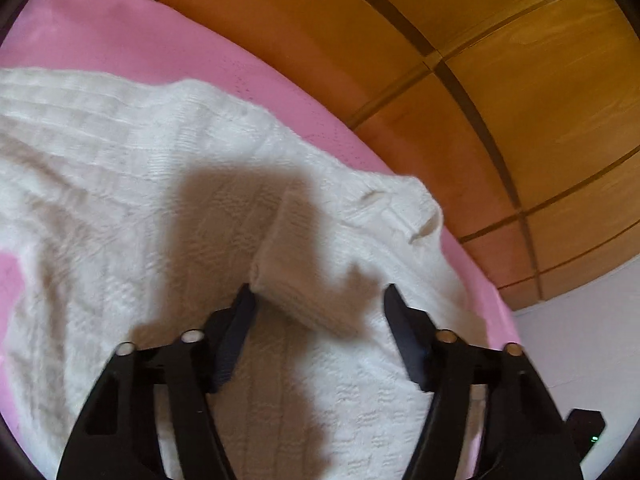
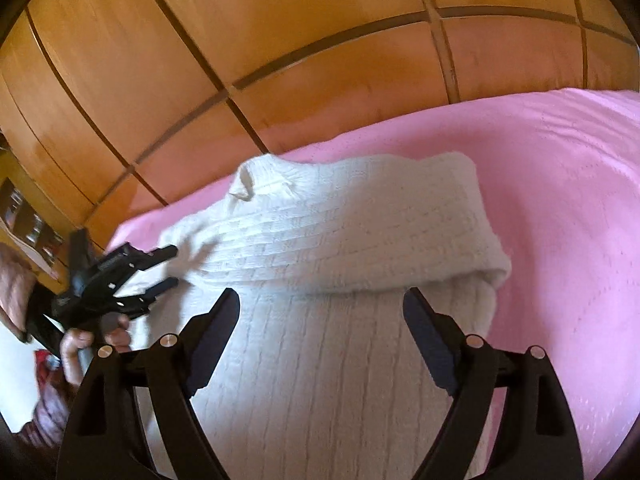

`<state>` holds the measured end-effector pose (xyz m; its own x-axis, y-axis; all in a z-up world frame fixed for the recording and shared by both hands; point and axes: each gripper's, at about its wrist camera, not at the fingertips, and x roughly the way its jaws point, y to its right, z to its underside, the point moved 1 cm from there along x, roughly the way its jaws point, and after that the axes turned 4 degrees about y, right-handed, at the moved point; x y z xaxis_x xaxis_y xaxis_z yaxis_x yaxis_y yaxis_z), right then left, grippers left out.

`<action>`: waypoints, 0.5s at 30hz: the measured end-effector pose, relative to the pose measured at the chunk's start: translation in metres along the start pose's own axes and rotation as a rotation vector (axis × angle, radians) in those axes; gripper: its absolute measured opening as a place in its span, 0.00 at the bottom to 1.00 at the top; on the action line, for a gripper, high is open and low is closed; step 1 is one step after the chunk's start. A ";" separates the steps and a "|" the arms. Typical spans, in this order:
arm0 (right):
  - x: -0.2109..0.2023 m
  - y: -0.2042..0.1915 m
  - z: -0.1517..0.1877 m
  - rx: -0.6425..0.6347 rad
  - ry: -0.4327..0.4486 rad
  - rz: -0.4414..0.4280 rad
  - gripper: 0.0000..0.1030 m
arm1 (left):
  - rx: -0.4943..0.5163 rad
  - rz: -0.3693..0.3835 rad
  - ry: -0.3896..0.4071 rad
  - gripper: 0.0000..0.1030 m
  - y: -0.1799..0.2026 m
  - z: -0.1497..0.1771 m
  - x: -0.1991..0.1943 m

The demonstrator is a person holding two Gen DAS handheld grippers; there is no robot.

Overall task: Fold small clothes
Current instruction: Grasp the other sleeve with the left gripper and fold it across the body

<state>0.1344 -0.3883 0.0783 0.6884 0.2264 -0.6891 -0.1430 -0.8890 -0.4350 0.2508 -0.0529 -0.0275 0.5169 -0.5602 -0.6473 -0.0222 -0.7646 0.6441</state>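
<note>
A white knitted sweater is lying on a pink bedspread, partly folded, with a thick folded band crossing its upper part in the right wrist view. Its far edge is sitting close to the bed's far side, just short of the wooden paneled wardrobe rising behind; only a narrow pink strip is showing between knit and wood there. To the sweater's right, a wide stretch of bedspread is lying open.

The right gripper is hovering over the sweater's lower body, its fingers spread wide and grasping nothing; whether they are touching the knit cannot be told.

In the left wrist view, the left gripper is also standing wide open above the sweater, released, with a ribbed cuff of a folded-in sleeve lying between its fingers, near the left one. The gripper's shadow is falling across the knit. The bedspread is showing beyond the sweater's far edge, with the wardrobe behind it.

In the right wrist view the left gripper is reaching in from the left, held by a hand.
</note>
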 end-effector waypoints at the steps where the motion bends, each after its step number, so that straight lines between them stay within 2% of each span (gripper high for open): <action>1: 0.004 -0.002 0.000 -0.006 -0.006 0.001 0.81 | 0.009 0.002 -0.006 0.33 0.003 -0.002 0.003; 2: 0.007 -0.004 0.000 -0.013 -0.013 0.003 0.81 | 0.045 -0.011 -0.014 0.05 0.007 -0.004 0.007; 6: 0.019 -0.017 -0.001 -0.058 -0.019 0.015 0.83 | 0.094 -0.026 0.029 0.05 0.012 -0.002 -0.002; 9: 0.044 -0.025 0.005 -0.077 -0.064 0.028 0.83 | 0.136 -0.110 0.052 0.05 0.003 -0.001 -0.003; 10: 0.053 -0.028 0.009 -0.094 -0.082 0.029 0.83 | 0.152 -0.143 0.046 0.07 0.000 0.001 -0.001; 11: 0.065 -0.030 0.015 -0.104 -0.105 0.047 0.85 | 0.167 -0.191 0.028 0.24 -0.002 0.004 0.000; 13: 0.076 -0.032 0.026 -0.129 -0.091 0.099 0.86 | 0.173 -0.189 0.024 0.46 -0.008 0.008 -0.008; 15: 0.078 -0.039 0.033 -0.177 -0.058 0.139 0.87 | 0.170 -0.174 0.067 0.50 -0.013 0.014 -0.029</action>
<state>0.1700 -0.3230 0.0218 0.6283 0.1151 -0.7694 -0.1030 -0.9680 -0.2289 0.2239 -0.0314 -0.0224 0.5809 -0.3971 -0.7105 -0.0684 -0.8936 0.4436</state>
